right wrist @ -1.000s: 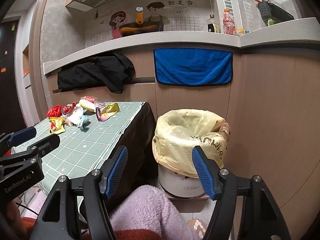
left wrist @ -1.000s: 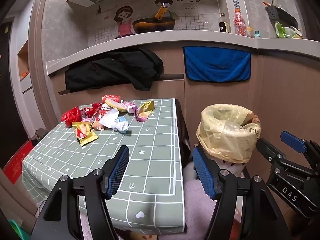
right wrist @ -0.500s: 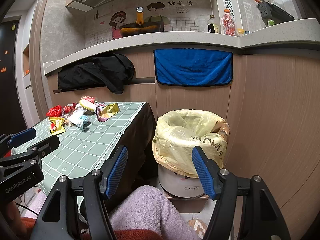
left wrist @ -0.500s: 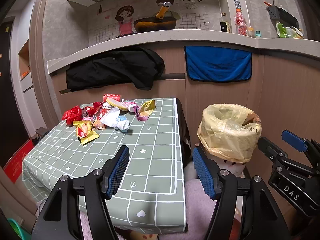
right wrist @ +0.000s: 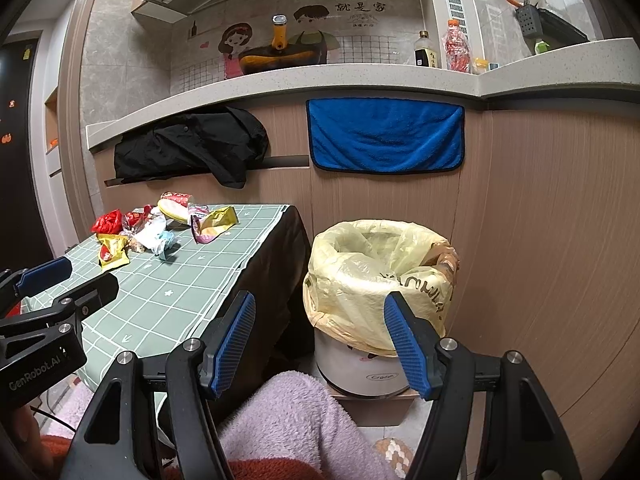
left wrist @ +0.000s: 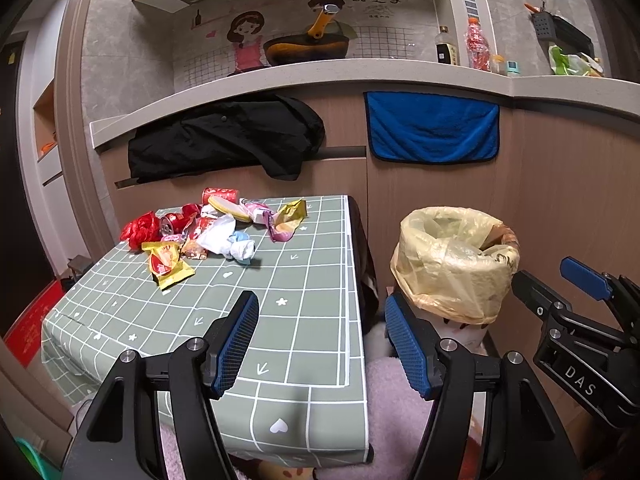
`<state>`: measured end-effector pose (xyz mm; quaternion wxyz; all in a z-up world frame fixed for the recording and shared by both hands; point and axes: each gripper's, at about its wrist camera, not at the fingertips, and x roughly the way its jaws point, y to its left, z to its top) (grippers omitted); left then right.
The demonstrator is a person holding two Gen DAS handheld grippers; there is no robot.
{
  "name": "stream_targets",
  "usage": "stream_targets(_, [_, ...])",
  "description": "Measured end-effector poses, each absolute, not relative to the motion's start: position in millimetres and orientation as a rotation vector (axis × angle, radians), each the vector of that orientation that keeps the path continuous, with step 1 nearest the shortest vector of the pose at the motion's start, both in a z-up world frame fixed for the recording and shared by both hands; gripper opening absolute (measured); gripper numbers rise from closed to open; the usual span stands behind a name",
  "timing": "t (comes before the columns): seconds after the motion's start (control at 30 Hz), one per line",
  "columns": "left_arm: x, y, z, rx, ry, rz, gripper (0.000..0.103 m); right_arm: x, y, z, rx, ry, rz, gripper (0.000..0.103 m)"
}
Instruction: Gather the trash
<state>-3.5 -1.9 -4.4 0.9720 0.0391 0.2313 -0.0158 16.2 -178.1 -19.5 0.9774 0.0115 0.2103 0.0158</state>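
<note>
- Right now we hold the left hand-held gripper (left wrist: 322,340) level over the near edge of the counter (left wrist: 312,320), its blue pads spread wide with nothing between them.
- Ahead of it and to its left, at the far end of the counter, lies the trash pile (left wrist: 208,232): red, yellow and white wrappers, well apart from the fingertips.
- To its right stands the trash bin (left wrist: 456,264), lined with a yellow bag, on the floor just beside the counter.
- We hold the right hand-held gripper (right wrist: 320,340) level too, jaws wide and holding nothing, pointed at the gap between counter (right wrist: 180,280) and trash bin (right wrist: 380,276).
- From that side the trash pile (right wrist: 160,228) sits far off to the left, and the bin is just ahead on the right.
- Each hand-held gripper shows at the edge of the other's view, side by side and apart.
</note>
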Motion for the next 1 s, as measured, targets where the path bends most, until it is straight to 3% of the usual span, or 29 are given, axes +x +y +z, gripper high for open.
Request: stream_targets(1.0, [-2.7,-2.8,-4.0,0.077,0.471,-0.04,0.066,13.9,-186.1,-15.1,0.024,0.409,0.013,0.065])
